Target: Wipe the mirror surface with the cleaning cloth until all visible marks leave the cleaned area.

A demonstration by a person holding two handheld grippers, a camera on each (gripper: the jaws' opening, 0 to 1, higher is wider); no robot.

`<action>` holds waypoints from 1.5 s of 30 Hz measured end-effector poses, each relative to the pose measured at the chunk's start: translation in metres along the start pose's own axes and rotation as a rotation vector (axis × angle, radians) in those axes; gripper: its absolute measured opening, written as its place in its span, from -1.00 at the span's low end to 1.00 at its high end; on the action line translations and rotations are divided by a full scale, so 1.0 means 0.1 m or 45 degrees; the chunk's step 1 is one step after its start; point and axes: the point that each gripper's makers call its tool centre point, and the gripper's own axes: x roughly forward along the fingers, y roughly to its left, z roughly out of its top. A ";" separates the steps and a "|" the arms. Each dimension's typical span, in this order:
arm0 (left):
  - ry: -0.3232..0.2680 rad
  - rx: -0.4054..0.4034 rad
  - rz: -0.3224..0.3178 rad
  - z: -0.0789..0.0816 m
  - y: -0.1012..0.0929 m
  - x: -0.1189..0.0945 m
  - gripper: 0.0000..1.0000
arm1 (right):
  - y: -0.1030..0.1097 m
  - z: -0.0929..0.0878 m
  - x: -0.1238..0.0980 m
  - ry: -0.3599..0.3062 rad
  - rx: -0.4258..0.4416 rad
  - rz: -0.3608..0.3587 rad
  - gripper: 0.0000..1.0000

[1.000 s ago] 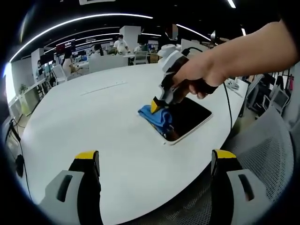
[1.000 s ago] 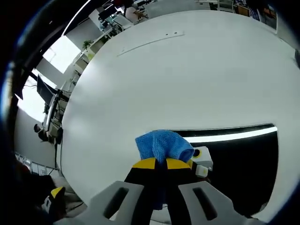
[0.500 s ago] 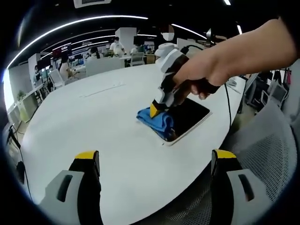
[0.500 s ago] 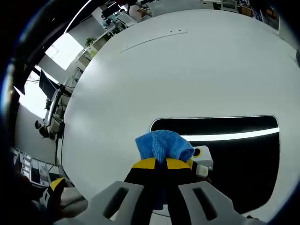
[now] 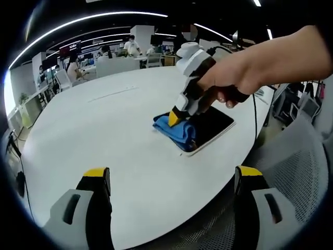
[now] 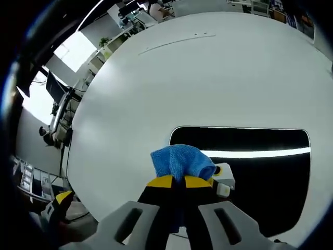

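Blue cloth, clamped in my right tool, pressed on mirror: wiping underway. Left tool open, empty. Next: sweep across.

The left hand-held gripper hangs over the near edge of the white counter, its two yellow-tipped jaws wide apart with nothing between them. Ahead of it and to the right, a hand steers the right hand-held gripper, which pinches a blue cleaning cloth down onto the near end of the dark mirror.
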 end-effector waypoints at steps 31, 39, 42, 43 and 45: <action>0.006 -0.008 0.009 0.03 0.03 0.00 0.98 | -0.47 -0.02 -0.23 -0.023 0.047 -0.006 -1.00; -0.003 -0.009 0.011 0.03 0.02 0.00 0.98 | -0.61 -0.06 -0.31 -0.033 0.059 -0.013 -1.00; 0.000 -0.012 0.010 0.03 0.02 0.00 0.98 | -0.65 -0.06 -0.32 -0.033 0.060 -0.017 -1.00; 0.000 -0.013 0.009 0.04 0.02 0.00 0.98 | -0.67 -0.06 -0.32 -0.034 0.062 -0.017 -1.00; -0.001 -0.014 0.009 0.04 0.02 -0.01 0.98 | -0.71 -0.06 -0.32 -0.035 0.062 -0.021 -1.00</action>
